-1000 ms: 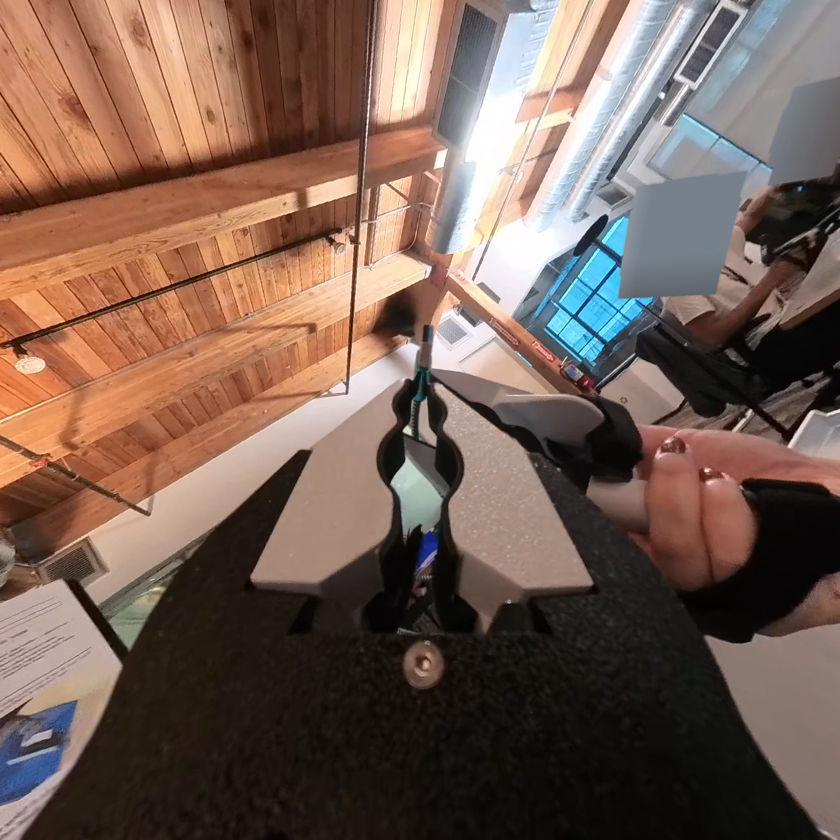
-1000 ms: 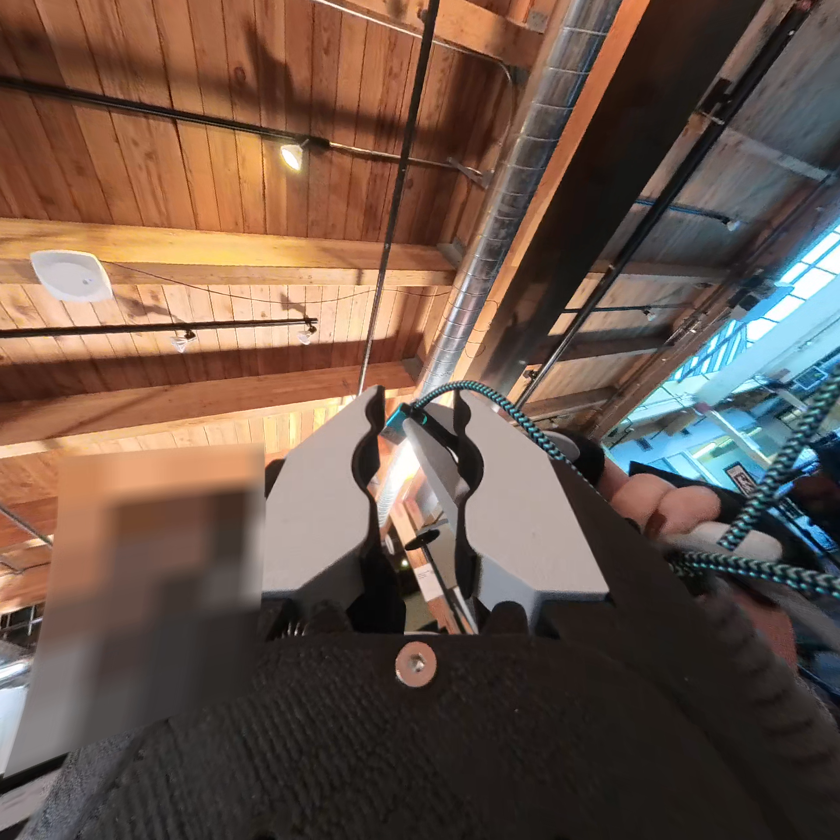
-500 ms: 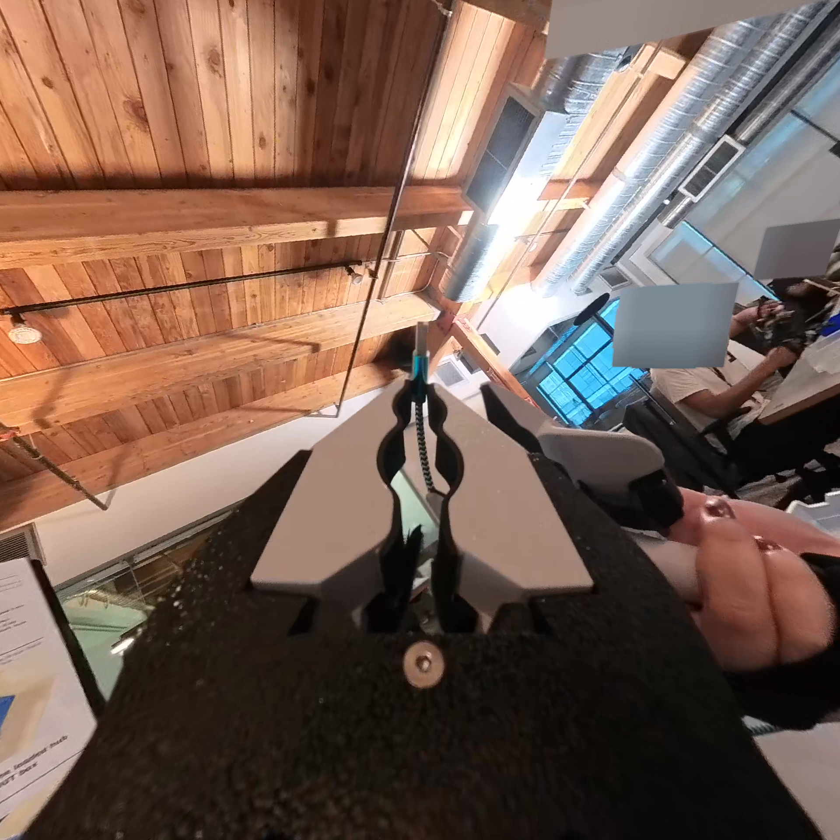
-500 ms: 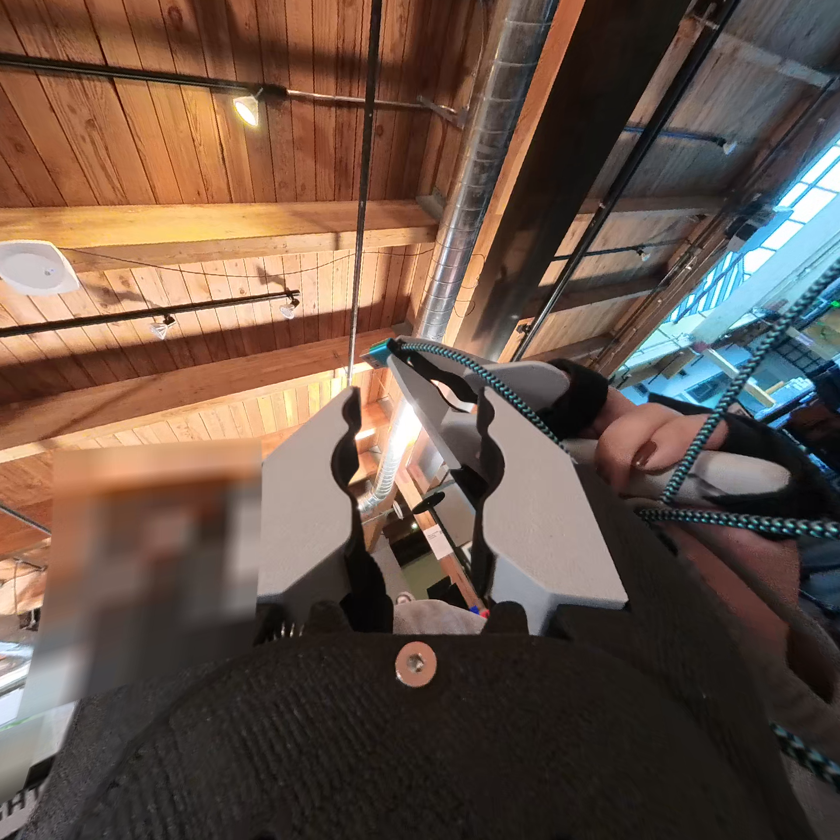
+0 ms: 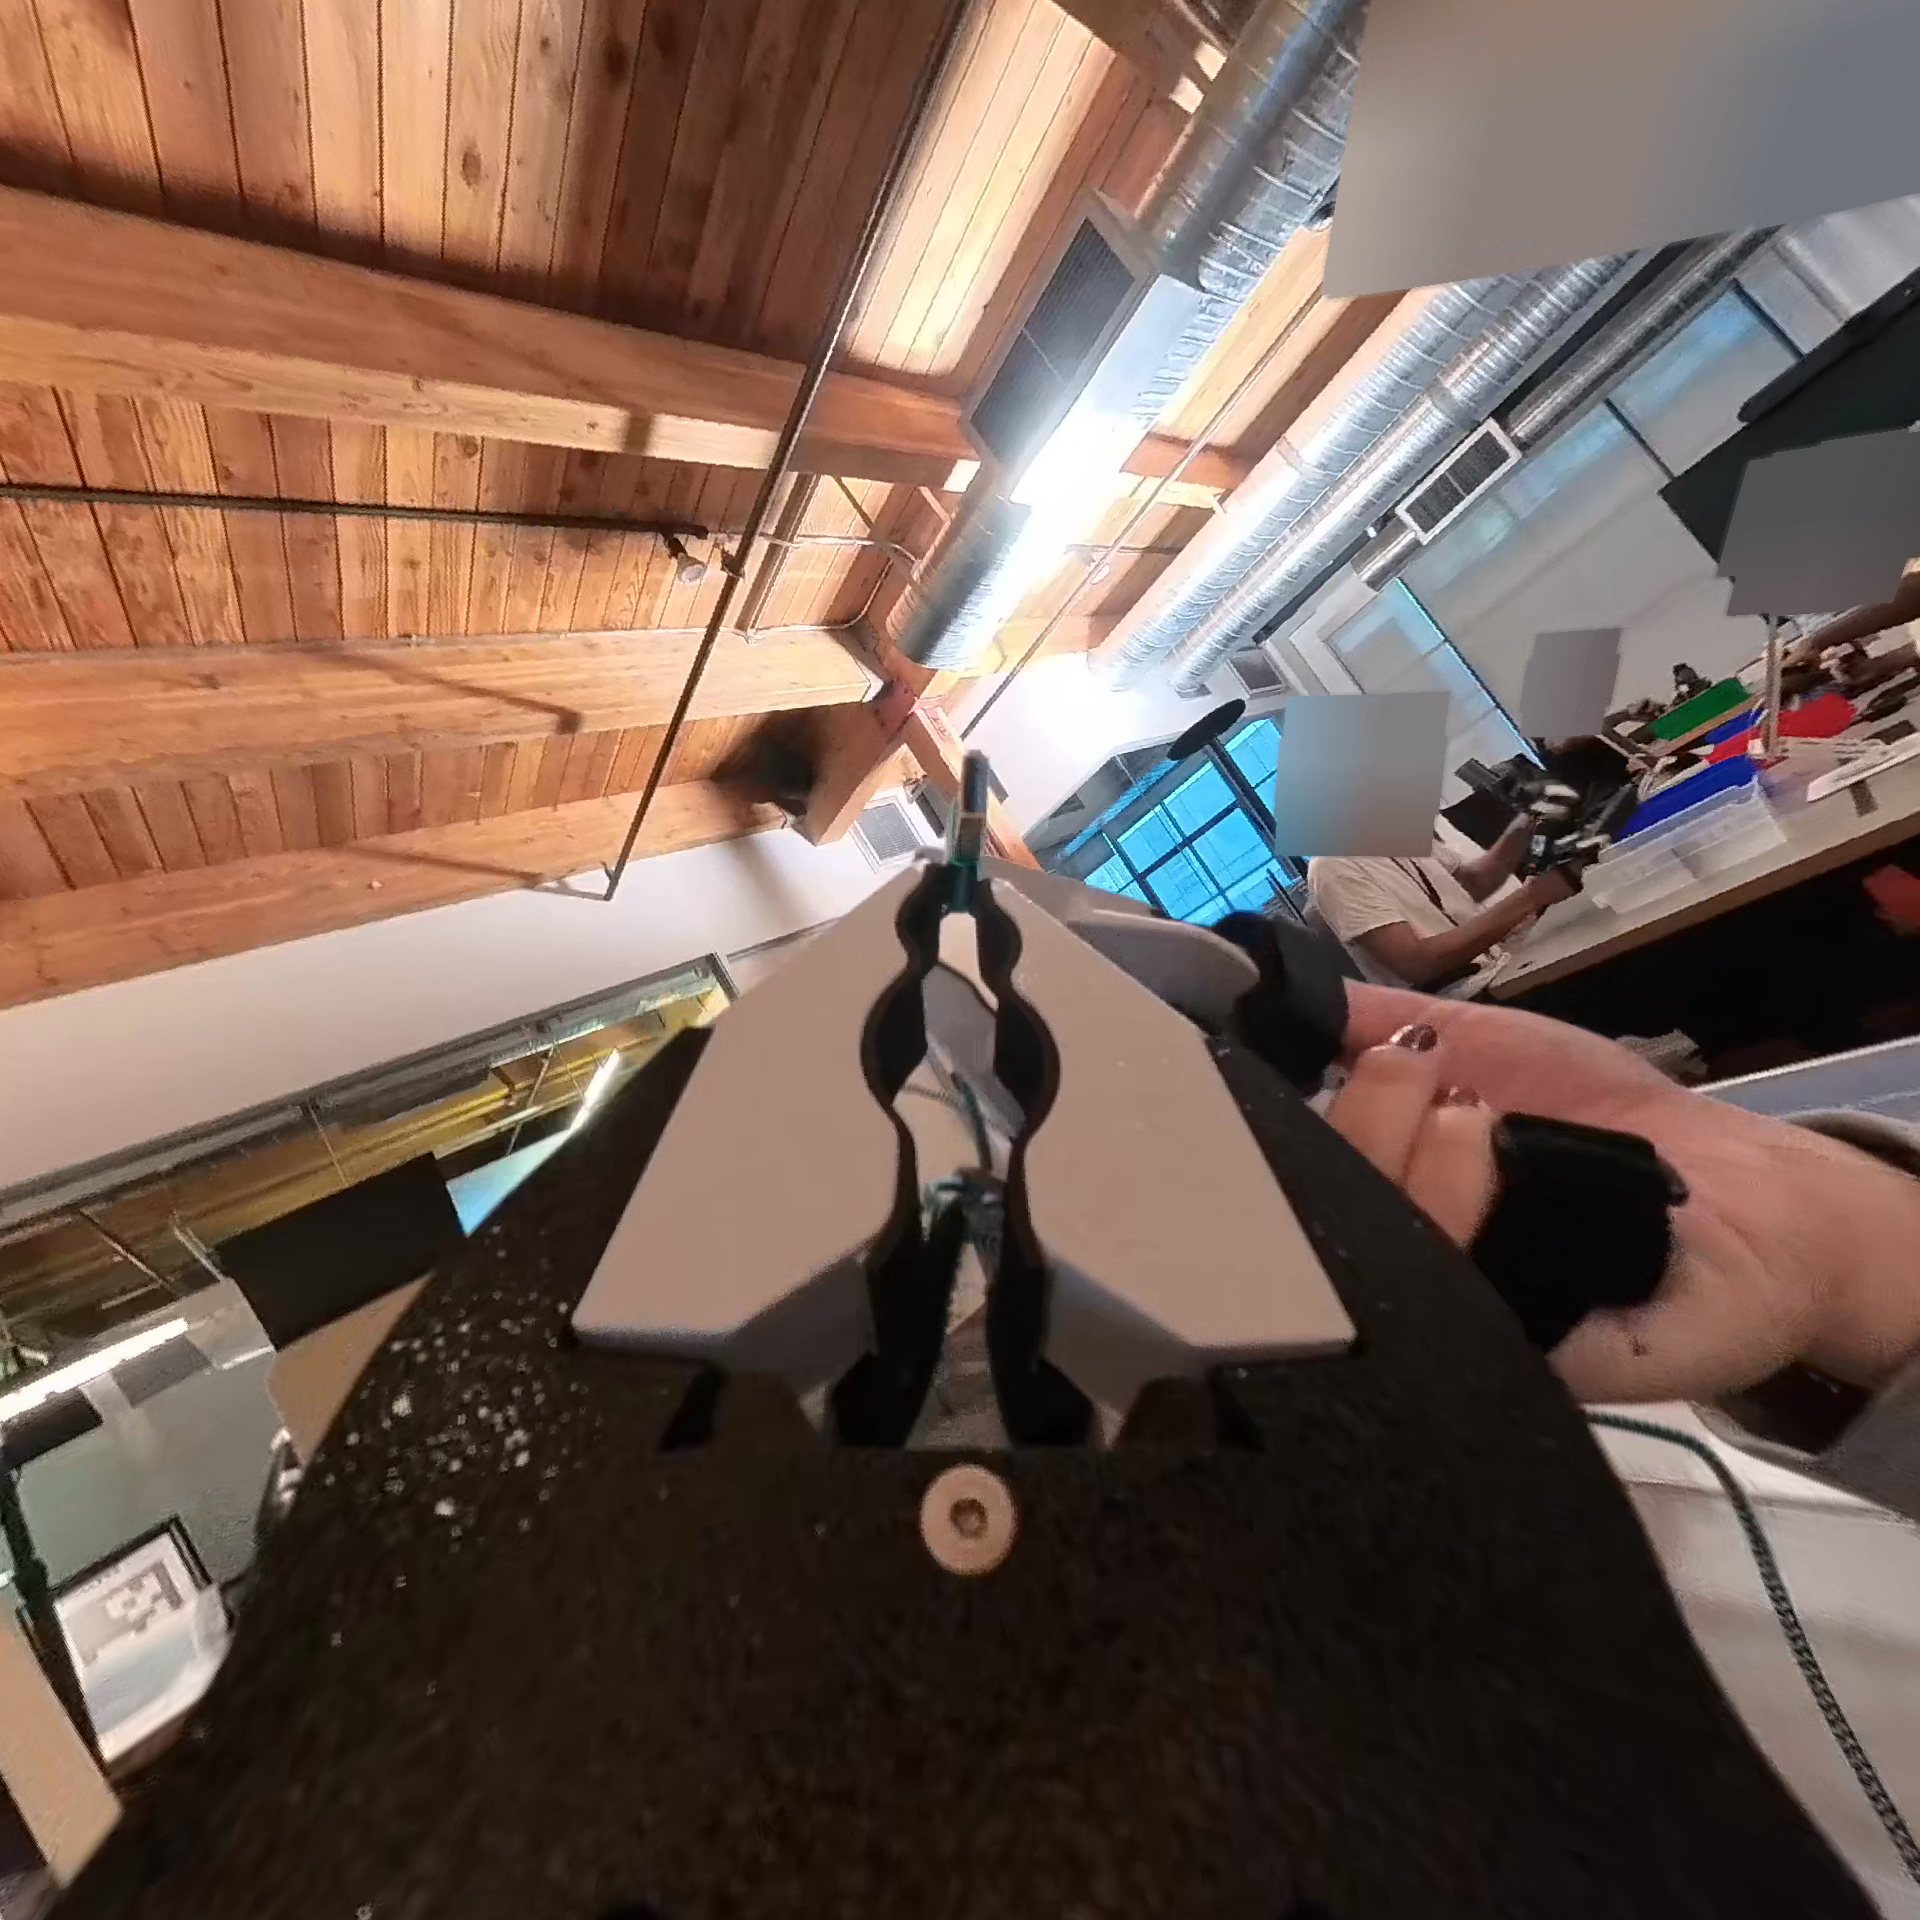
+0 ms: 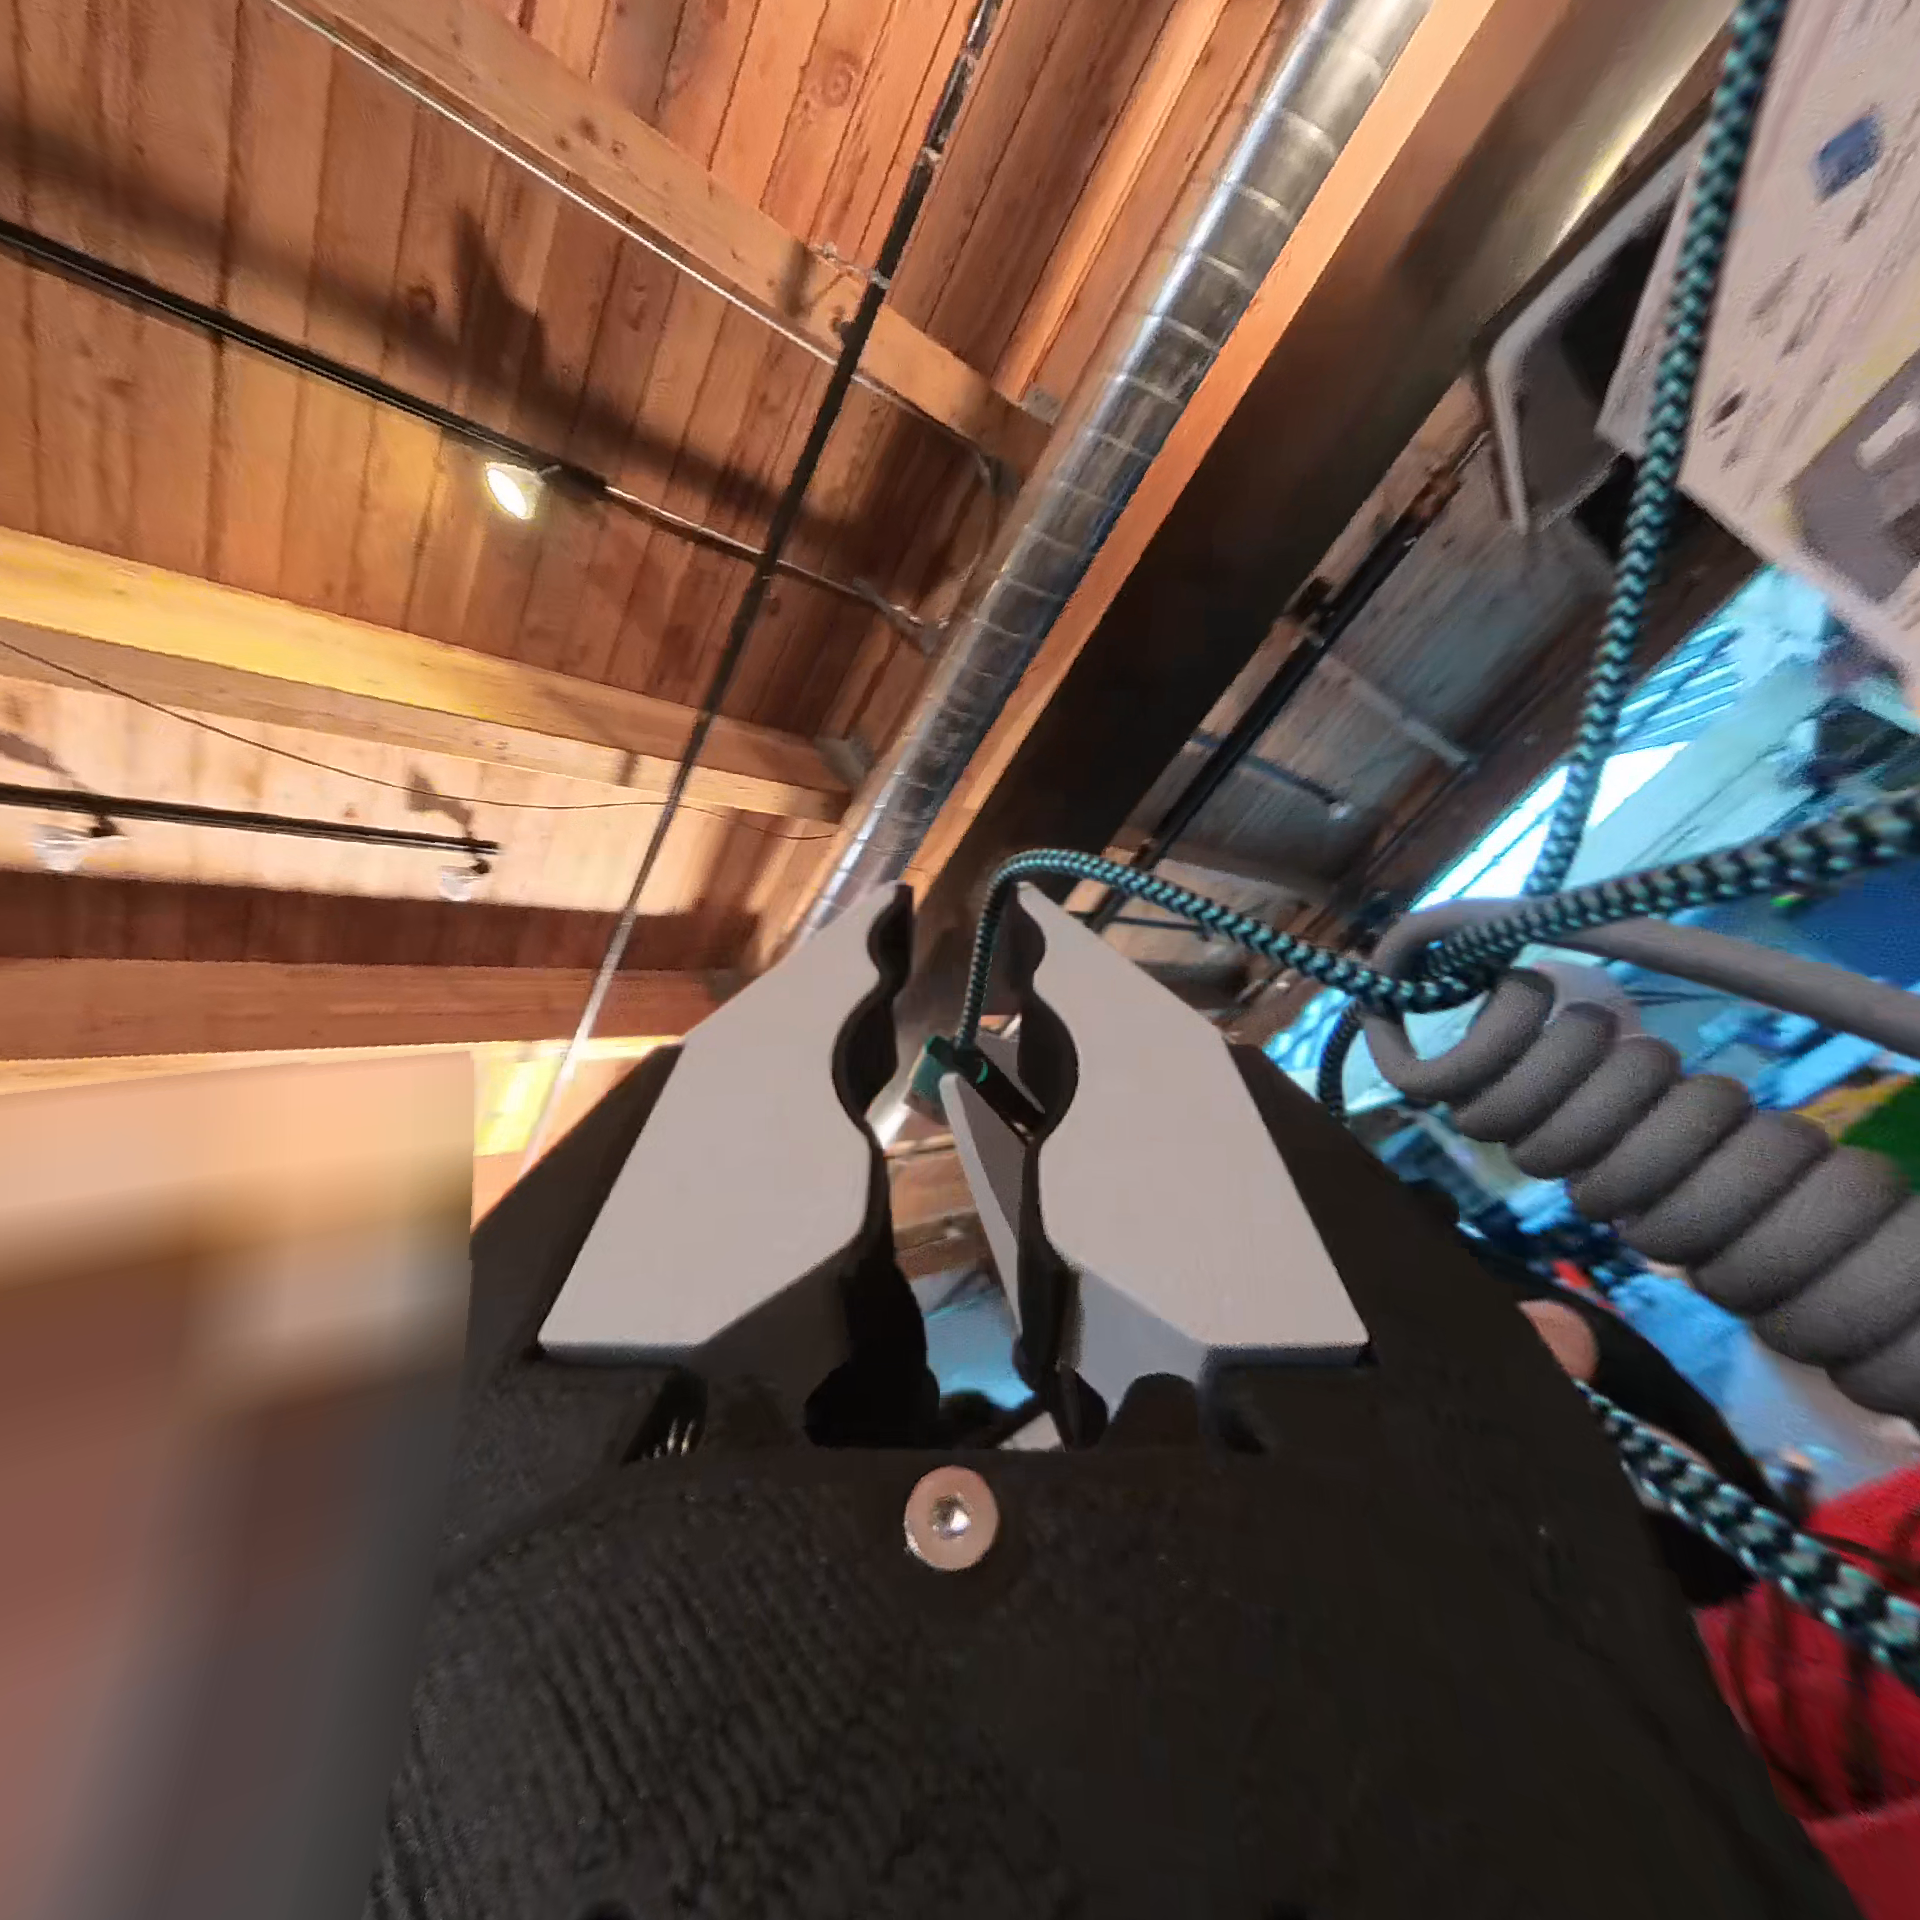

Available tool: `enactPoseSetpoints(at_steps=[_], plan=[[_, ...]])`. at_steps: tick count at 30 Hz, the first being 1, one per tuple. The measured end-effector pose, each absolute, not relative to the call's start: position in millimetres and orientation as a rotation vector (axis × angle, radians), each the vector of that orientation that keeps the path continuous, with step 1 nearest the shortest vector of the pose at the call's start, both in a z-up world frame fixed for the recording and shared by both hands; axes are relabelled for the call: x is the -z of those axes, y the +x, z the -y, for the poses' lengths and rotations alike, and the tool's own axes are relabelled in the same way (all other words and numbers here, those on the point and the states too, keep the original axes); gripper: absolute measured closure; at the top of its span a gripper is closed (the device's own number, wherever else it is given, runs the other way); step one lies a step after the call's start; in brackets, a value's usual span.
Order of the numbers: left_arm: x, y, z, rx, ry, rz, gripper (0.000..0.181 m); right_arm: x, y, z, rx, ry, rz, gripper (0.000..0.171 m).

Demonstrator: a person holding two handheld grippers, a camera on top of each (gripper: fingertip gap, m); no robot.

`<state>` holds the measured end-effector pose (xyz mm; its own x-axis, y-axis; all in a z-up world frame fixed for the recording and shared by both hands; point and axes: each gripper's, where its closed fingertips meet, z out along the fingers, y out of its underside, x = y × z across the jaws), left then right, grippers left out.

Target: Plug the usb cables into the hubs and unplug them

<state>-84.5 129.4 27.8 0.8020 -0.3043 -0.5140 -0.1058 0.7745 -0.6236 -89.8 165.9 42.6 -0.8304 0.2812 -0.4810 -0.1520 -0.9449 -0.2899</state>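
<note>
Both grippers point up at the wooden ceiling, and no hub is in view. My left gripper [image 5: 958, 894] is shut on the plug end of a teal-and-black braided usb cable; its metal plug [image 5: 971, 821] sticks out past the tips. The right gripper's grey finger [image 5: 1143, 945] and the hand holding it sit just behind to the right. In the right wrist view, my right gripper [image 6: 961, 904] stands open. The braided cable [image 6: 1195, 894] drops into the gap between its fingers, down to the teal plug [image 6: 940, 1070] held by the left gripper's finger [image 6: 982, 1153].
A thick grey coiled cord [image 6: 1662, 1143] hangs close on the right, tangled with loops of the braided cable. A pale box [image 6: 1808, 260] is at the top right. People sit at a long table [image 5: 1662, 894] with coloured bins far right. Only a small space, under 4 cm, lies between the two pairs of fingers.
The right gripper's jaws have narrowed from wide open. The left gripper's tip with the plug now sits between the right fingers. Both views have swung, and the left gripper stays shut on the cable.
</note>
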Motion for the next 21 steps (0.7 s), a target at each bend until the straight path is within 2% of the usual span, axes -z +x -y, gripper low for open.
enactPoseSetpoints(at_steps=[3,10,15,17,21], plan=[[-20.7,-86.0,-132.9,0.131,-0.705,-0.621,0.178,-38.1,-93.0,-170.0,-2.697,-0.849,0.371,0.170],[-12.7,-79.4,-127.5,0.134,-0.712,-0.641,0.174,-31.2,-83.7,-160.1,-2.560,-0.925,0.720,0.170],[24.9,-72.6,-145.8,0.168,-0.852,-0.622,0.143,-16.7,-46.3,-151.6,-2.335,-0.922,1.056,0.170],[52.6,-61.0,-165.8,0.265,-0.988,-0.629,0.121,-13.0,-32.1,-156.0,-2.276,-0.924,1.079,0.170],[107.0,-19.2,-205.0,0.416,-1.226,-0.726,0.105,-10.1,-18.4,-168.7,-2.232,-0.931,1.042,0.170]])
